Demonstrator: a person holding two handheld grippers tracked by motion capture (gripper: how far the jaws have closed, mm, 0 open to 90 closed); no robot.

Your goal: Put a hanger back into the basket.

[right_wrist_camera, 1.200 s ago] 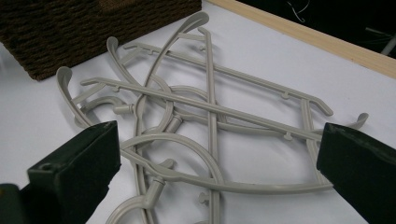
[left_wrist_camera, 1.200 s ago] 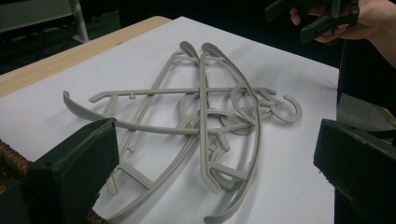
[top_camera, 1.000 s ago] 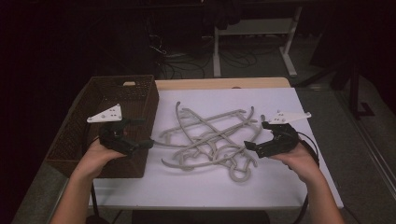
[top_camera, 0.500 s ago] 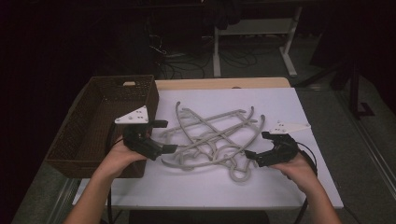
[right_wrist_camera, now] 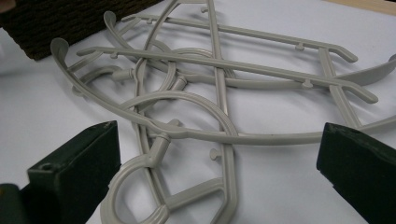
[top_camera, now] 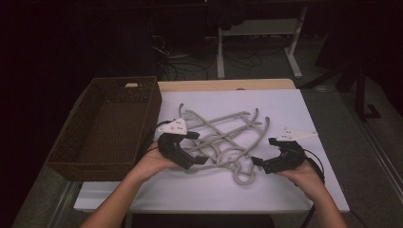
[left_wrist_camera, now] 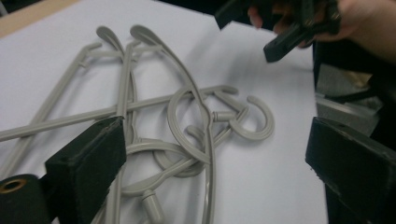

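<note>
A tangled pile of several grey plastic hangers lies on the white table top. My left gripper stands at the pile's left side and points right. Its jaws have just been closing a little but stay wide, with hanger hooks lying between and below them, untouched by the pads. My right gripper sits at the pile's front right, open and pointing left at the hangers. In the left gripper view the right gripper shows at the top right.
A brown woven basket stands on the left, its right wall close behind my left hand; its corner shows in the right gripper view. The white top ends near the front edge.
My left gripper has moved right, from over the basket's right rim to the pile's left side, and come lower. The right gripper has sunk slightly toward the table.
</note>
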